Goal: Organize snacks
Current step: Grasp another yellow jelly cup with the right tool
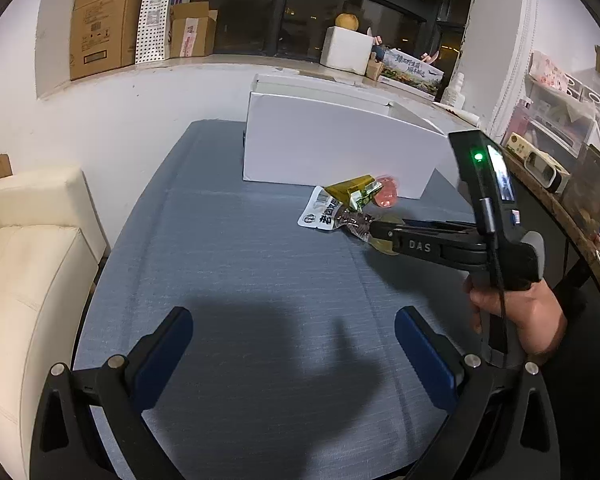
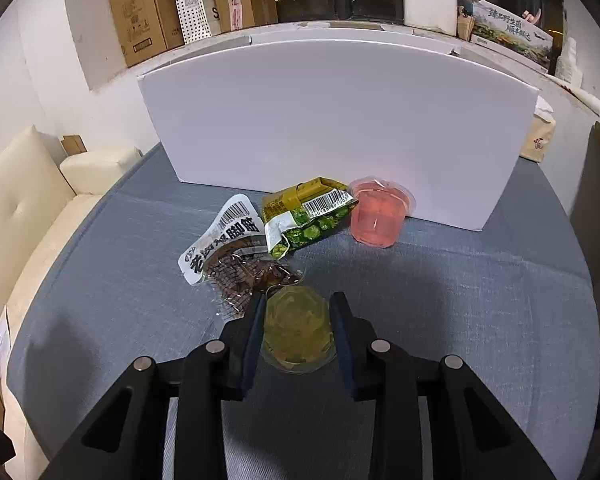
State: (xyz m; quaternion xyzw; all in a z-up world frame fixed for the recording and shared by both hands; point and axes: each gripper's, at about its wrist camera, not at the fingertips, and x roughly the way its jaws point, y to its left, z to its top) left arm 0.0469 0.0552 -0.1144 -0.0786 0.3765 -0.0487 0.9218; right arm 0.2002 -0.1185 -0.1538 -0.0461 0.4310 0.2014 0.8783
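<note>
A blue cloth (image 2: 460, 300) covers the table, and a cream sofa (image 1: 24, 248) stands along its left edge. At the far side of the cloth sits a big white box (image 2: 332, 128), its plain front wall facing the grippers; its inside cannot be seen. Behind it a ledge carries cardboard boxes (image 2: 144, 12) and other clutter.

The snacks lie in a small group on the cloth just in front of the box. A white and brown meat packet (image 2: 228, 256) lies flat at the left of the group. A green pea packet (image 2: 304, 216) lies crumpled beside it, one corner over the meat packet's edge. A pink jelly cup (image 2: 380, 216) stands to the right of the pea packet, close against the box wall.

The right gripper (image 2: 298, 330) reaches into the group with its jaws closed onto a yellow jelly cup (image 2: 298, 328), one pad on each side of it, next to the meat packet. Whether the cup rests on the cloth or is raised cannot be told.

The left gripper (image 1: 294, 356) hangs over bare cloth well short of the snacks, its jaws spread wide with nothing between them.
</note>
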